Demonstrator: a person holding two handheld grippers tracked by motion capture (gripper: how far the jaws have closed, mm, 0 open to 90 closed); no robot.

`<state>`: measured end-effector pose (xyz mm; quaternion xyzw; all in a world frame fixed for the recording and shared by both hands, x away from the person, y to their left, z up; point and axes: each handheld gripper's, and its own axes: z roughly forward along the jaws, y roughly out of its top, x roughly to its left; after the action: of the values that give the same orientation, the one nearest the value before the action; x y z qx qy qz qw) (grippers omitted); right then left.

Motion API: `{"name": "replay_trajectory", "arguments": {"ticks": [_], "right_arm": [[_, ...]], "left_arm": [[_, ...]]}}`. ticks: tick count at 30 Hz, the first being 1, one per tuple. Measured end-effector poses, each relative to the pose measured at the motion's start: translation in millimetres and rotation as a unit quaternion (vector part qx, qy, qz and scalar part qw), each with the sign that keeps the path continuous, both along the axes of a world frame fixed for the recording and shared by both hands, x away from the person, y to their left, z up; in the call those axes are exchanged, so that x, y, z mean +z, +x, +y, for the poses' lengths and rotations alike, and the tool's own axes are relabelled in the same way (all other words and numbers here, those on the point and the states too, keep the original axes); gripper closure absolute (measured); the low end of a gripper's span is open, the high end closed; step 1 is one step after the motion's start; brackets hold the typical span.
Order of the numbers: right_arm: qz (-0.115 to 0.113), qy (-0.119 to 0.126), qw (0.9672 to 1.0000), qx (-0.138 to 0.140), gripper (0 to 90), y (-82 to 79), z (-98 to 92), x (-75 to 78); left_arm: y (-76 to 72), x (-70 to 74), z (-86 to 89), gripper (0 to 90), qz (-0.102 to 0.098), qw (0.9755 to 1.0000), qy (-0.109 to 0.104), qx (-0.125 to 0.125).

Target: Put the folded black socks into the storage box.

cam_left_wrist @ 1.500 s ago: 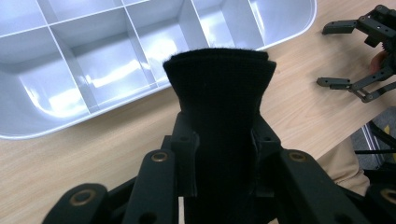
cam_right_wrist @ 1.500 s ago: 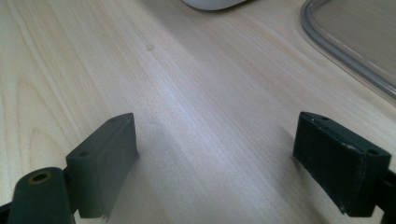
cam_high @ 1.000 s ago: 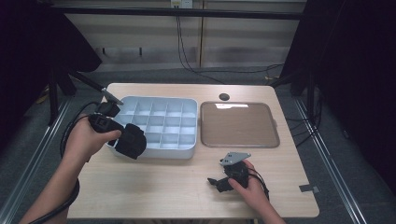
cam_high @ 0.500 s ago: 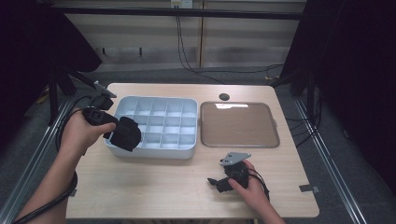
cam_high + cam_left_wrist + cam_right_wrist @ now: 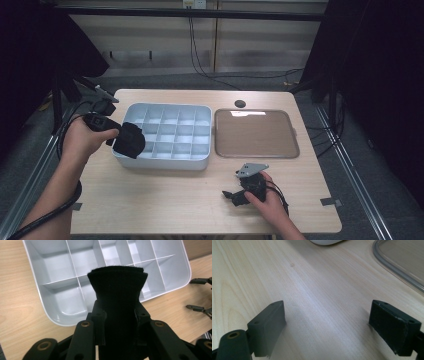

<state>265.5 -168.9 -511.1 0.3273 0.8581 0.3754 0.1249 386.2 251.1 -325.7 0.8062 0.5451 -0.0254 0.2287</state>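
Two grippers: left (image 5: 116,139) clamping black cloth (image 5: 117,290) over tray (image 5: 165,162); right (image 5: 332,327) fingers open, resting. Lower cloth squarely into one compartment.

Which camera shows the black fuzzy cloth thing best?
The left gripper view: the folded black fabric piece sits large and close, pinched between the left gripper above the grey plastic compartment tray. The high view shows it as a small dark lump at the tray's left end. The right gripper view looks at bare wooden table.
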Motion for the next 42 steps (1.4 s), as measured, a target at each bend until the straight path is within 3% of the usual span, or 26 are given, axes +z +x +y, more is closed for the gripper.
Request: {"name": "replay_trajectory", "arguments": {"ticks": [18, 28, 39, 42], "right_arm": [[0.0, 0.0, 1.0, 0.001, 12.9, 0.0, 0.0, -0.1], [0.0, -0.001, 1.0, 0.0, 12.9, 0.0, -0.1, 0.0], [0.0, 0.001, 1.0, 0.001, 12.9, 0.0, 0.1, -0.2], [0.0, 0.001, 1.0, 0.001, 12.9, 0.0, 0.1, -0.2]], "left_arm": [[17.7, -15.1, 13.0, 69.2, -0.001, 0.9997, 0.019, 0.012], [25.2, -29.8, 17.1, 69.2, 0.002, 0.9996, 0.016, 0.025], [30.4, -37.3, 24.2, 69.2, 0.008, 0.9989, 0.034, 0.03], [30.9, -40.3, 25.3, 69.1, 0.013, 0.9989, 0.029, 0.033]]}}
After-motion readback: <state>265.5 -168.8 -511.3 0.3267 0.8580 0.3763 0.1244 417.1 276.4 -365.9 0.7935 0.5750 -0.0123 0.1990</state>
